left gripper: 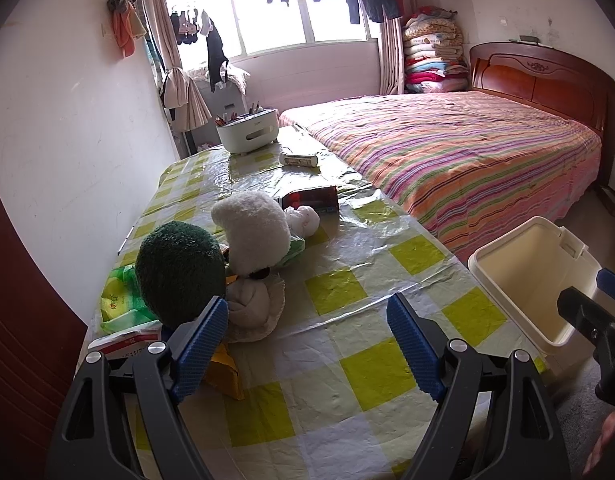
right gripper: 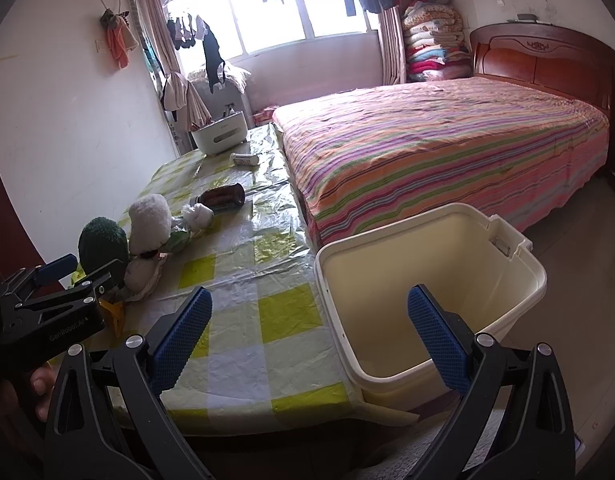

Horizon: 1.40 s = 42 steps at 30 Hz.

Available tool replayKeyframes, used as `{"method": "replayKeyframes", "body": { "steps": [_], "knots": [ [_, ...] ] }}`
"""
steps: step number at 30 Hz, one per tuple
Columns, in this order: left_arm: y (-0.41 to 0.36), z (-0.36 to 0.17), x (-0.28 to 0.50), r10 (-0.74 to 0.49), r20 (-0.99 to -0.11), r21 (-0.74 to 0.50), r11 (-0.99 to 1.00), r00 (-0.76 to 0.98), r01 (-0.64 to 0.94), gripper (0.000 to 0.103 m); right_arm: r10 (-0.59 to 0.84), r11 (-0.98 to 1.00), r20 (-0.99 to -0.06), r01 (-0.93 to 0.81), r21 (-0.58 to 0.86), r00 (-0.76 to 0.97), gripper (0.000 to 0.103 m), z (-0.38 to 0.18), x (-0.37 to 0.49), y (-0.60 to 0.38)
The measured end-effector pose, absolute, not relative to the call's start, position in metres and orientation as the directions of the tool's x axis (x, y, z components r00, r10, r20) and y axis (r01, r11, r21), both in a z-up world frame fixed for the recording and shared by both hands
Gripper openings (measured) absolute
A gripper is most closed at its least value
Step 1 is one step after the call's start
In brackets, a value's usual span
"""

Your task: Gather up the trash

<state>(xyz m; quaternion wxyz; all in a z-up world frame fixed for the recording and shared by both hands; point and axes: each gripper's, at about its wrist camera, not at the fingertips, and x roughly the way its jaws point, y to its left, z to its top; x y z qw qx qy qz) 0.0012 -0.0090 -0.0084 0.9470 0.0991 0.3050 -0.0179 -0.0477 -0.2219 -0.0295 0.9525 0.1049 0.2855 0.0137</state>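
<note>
A cream plastic bin stands empty on the floor at the table's right edge; it also shows in the left wrist view. On the checked tablecloth lie a brown bottle, a crumpled white wad, a yellow wrapper, a green packet and a red-and-white packet. My left gripper is open and empty above the table's near end, beside a green plush. My right gripper is open and empty, over the table edge and the bin's near rim.
A white plush and a cream cloth bundle sit among the trash. A white pen organiser and a small box stand at the far end. A striped bed runs along the table's right. White wall on the left.
</note>
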Motion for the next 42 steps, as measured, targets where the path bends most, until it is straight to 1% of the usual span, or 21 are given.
{"method": "replayKeyframes", "body": {
  "steps": [10, 19, 24, 30, 36, 40, 42],
  "knots": [
    [0.0, -0.007, 0.003, 0.029, -0.603, 0.145, 0.987, 0.797, 0.074, 0.08, 0.085, 0.979, -0.519, 0.026, 0.204, 0.851, 0.097, -0.022, -0.048, -0.223],
    [0.001, -0.005, 0.001, 0.06, -0.583, 0.165, 0.985, 0.81, 0.046, 0.08, 0.087, 0.978, -0.51, 0.024, 0.207, 0.856, 0.097, -0.021, -0.051, -0.224],
    [0.002, -0.004, -0.001, 0.071, -0.576, 0.177, 0.983, 0.814, 0.04, 0.08, 0.105, 0.978, -0.49, -0.001, 0.208, 0.865, 0.097, -0.017, -0.052, -0.222],
    [0.005, -0.001, -0.006, 0.09, -0.558, 0.193, 0.981, 0.825, 0.023, 0.08, 0.16, 0.976, -0.445, -0.073, 0.206, 0.881, 0.097, -0.009, -0.043, -0.212],
    [0.016, 0.006, -0.007, 0.127, -0.535, 0.21, 0.978, 0.835, -0.014, 0.08, 0.24, 0.965, -0.376, -0.179, 0.19, 0.895, 0.097, 0.002, -0.026, -0.196],
    [0.043, 0.022, -0.003, 0.169, -0.502, 0.22, 0.973, 0.848, -0.064, 0.08, 0.333, 0.942, -0.334, -0.296, 0.157, 0.882, 0.097, 0.016, -0.001, -0.169],
    [0.069, 0.032, 0.0, 0.194, -0.479, 0.194, 0.974, 0.856, -0.113, 0.08, 0.37, 0.929, -0.34, -0.34, 0.147, 0.865, 0.097, 0.021, 0.013, -0.156]
  ]
}}
